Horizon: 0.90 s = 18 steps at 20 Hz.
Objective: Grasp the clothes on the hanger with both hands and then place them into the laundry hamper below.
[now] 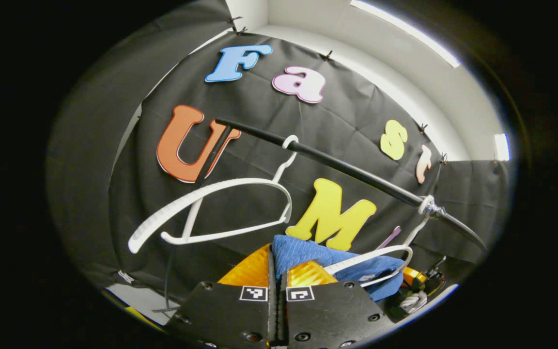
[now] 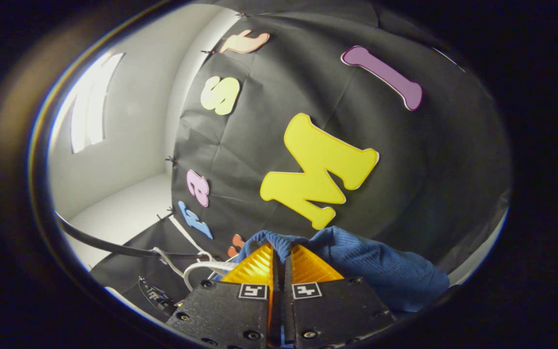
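A blue knitted garment (image 1: 308, 257) hangs bunched on a white hanger (image 1: 371, 259) low in the left gripper view. My left gripper (image 1: 277, 264) is shut on its near edge, the cloth rising from between the fingers. In the right gripper view the same blue garment (image 2: 376, 264) drapes over and to the right of my right gripper (image 2: 280, 259), which is shut on a fold of it. An empty white hanger (image 1: 211, 208) hangs tilted from the black rail (image 1: 337, 165). The hamper is hidden.
The black rail runs diagonally from upper left to lower right, with a white hook (image 1: 428, 203) near its right end. The other gripper (image 1: 417, 286) sits beyond the garment in the left gripper view. White wall and ceiling lights lie behind the cloth wall.
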{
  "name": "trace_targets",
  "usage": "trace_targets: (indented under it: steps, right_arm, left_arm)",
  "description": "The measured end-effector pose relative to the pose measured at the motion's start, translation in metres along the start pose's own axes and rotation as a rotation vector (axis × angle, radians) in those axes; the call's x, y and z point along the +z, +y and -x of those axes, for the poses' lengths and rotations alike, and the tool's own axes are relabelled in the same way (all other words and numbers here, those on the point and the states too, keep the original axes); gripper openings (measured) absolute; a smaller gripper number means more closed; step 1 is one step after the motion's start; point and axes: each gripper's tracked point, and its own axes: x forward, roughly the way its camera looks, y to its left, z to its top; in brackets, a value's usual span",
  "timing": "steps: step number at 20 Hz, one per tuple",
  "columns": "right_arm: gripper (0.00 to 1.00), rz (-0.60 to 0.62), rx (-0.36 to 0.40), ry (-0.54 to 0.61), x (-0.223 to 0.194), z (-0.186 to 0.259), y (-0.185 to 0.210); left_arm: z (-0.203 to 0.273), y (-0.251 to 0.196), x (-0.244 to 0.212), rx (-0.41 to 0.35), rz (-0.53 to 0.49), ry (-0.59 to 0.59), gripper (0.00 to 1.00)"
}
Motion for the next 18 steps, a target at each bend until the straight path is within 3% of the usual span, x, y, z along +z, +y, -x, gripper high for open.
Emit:
trace_targets:
  steps: [3, 6, 10, 12, 13, 18]
  right_arm:
    - [0.06, -0.054, 0.005, 0.013, 0.001, 0.004, 0.004]
    - [0.06, 0.010, -0.003, 0.022, -0.001, 0.004, 0.001]
    - [0.06, -0.002, -0.026, 0.041, -0.008, 0.005, -0.013]
    - [0.06, 0.007, -0.087, 0.086, -0.027, 0.008, -0.035]
    - [0.05, -0.006, -0.092, 0.083, -0.031, 0.014, -0.036]
    - [0.06, 0.052, -0.132, 0.156, -0.069, 0.029, -0.056]
  left_arm:
    - [0.002, -0.001, 0.005, -0.001, 0.007, 0.001, 0.00]
    - [0.000, 0.000, 0.002, 0.002, -0.064, 0.017, 0.00]
    - [0.005, 0.002, -0.003, -0.015, -0.012, -0.001, 0.04]
    - [0.006, 0.014, -0.026, 0.034, -0.013, 0.046, 0.00]
    - [0.009, 0.024, -0.038, 0.062, -0.012, 0.069, 0.05]
    - [0.032, 0.062, -0.085, 0.155, 0.055, 0.123, 0.00]
